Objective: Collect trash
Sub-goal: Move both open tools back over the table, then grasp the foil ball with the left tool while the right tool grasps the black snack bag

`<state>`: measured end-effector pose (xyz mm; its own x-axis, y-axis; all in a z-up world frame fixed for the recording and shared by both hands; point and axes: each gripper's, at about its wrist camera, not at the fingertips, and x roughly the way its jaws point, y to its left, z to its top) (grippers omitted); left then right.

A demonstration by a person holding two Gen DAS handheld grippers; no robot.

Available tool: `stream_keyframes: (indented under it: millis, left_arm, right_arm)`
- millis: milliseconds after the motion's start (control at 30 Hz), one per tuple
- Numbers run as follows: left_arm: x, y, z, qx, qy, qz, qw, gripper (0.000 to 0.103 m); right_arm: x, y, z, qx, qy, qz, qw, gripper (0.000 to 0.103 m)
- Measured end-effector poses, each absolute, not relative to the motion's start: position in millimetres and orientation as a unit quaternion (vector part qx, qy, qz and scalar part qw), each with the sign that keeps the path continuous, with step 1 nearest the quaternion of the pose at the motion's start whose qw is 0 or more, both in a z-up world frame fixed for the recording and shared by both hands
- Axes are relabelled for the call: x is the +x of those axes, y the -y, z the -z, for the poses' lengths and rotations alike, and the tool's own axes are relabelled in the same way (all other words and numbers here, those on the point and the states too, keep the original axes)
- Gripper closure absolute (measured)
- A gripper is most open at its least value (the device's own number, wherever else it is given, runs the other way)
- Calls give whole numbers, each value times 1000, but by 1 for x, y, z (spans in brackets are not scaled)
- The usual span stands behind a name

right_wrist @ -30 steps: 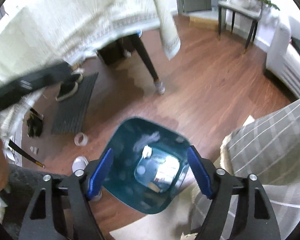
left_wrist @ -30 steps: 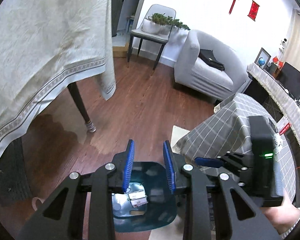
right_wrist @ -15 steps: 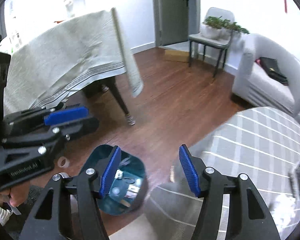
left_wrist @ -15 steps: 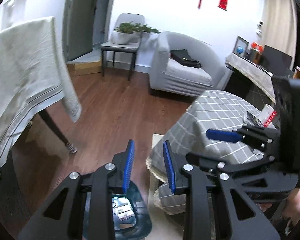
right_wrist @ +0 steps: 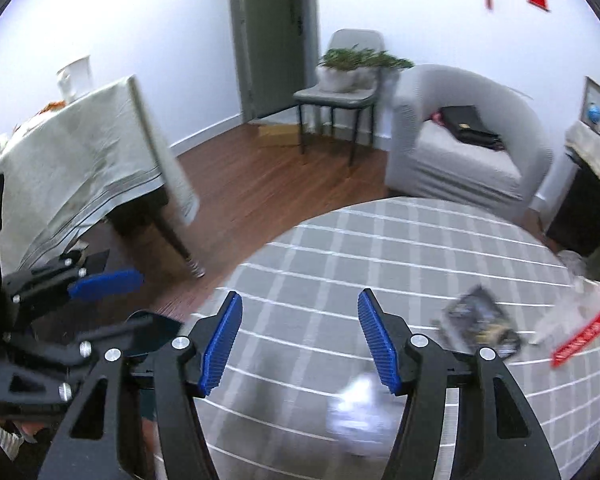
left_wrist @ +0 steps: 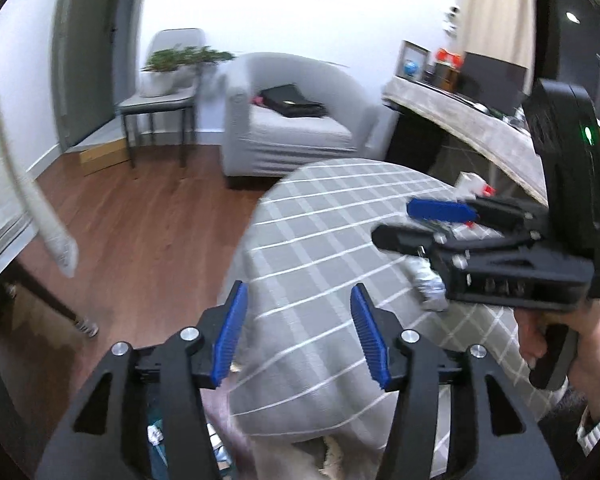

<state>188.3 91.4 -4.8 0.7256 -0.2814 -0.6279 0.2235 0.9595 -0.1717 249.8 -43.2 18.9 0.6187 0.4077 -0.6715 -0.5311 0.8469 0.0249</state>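
Crumpled trash [right_wrist: 358,410] blurs beneath right gripper [right_wrist: 300,340]; both grippers' fingers spread, empty.

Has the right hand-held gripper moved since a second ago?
Yes. The right hand-held gripper has swung up from over the teal bin to the checked round table, open.

Round table [right_wrist: 400,248], lower centre of right wrist view: crumpled wrapper [right_wrist: 358,408] near its front edge, dark packet [right_wrist: 480,326] and labelled bag [right_wrist: 576,320] at right. Armchair [right_wrist: 464,140] behind; chair with potted plant [right_wrist: 360,64] left of it; draped table [right_wrist: 80,160] at left.
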Motion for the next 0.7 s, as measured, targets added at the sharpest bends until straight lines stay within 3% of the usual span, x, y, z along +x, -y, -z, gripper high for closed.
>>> stream_keyframes:
  millis: [367, 633, 700]
  left_arm:
    - [219, -11, 20, -27, -365, 209, 907, 32]
    - [230, 21, 28, -16, -380, 214, 900, 30]
    - [232, 27, 30, -13, -383, 217, 898, 30]
  right_arm:
    - [275, 129, -17, -45, -357, -216, 908, 27]
    - [277, 154, -8, -66, -366, -214, 903, 20]
    - [277, 158, -7, -71, -366, -217, 902, 12]
